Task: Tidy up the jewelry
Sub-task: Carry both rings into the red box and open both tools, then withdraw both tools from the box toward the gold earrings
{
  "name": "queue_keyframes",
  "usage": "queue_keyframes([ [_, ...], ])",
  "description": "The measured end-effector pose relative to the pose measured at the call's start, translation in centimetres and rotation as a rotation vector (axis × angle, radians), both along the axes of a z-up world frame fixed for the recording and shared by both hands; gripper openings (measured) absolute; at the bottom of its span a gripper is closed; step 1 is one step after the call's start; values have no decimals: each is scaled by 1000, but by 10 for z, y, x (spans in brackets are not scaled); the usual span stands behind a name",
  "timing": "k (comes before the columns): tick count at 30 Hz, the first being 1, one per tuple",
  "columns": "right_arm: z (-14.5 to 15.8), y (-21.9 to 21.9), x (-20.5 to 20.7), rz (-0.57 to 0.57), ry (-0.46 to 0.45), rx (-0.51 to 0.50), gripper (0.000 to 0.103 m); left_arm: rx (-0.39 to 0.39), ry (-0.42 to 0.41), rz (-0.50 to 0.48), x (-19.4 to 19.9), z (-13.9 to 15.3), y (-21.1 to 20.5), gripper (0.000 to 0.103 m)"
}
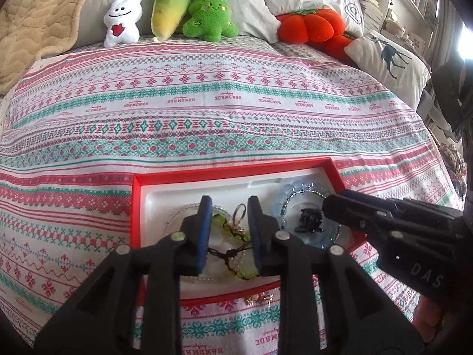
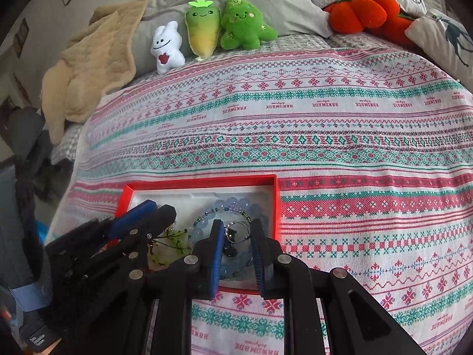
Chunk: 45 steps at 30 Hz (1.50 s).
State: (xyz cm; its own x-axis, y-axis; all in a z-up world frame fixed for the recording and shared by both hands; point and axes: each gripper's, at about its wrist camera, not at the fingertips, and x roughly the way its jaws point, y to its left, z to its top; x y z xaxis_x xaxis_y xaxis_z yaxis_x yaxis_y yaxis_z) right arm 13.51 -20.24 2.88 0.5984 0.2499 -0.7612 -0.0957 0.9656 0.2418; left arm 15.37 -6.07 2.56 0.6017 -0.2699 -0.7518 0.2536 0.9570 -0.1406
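Observation:
A red tray with a white insert lies on the patterned bedspread. A clear dish in it holds a green bead bracelet on dark cord and a metal ring. My left gripper is open above this dish, empty. A blue glass dish to the right holds a pale blue bead bracelet and a small black piece. My right gripper is open over the blue dish, empty; it also shows in the left wrist view. Small gold pieces lie on the tray's near rim.
Three plush toys stand at the bed's far side, with a red pumpkin cushion, grey pillows, a deer pillow and a beige blanket. The bedspread stretches beyond the tray.

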Motion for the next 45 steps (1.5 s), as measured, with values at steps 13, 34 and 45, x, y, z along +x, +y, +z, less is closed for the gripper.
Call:
queue_keyframes([
  [13, 20, -3, -12, -28, -47, 31, 67, 38, -25, -4, -15, 16, 10, 55],
  [34, 25, -3, -51, -59, 53, -49, 75, 138, 160, 104, -61, 13, 52, 81],
  [45, 10, 19, -76, 11, 103, -132, 77, 186, 207, 110, -74, 5, 62, 82],
])
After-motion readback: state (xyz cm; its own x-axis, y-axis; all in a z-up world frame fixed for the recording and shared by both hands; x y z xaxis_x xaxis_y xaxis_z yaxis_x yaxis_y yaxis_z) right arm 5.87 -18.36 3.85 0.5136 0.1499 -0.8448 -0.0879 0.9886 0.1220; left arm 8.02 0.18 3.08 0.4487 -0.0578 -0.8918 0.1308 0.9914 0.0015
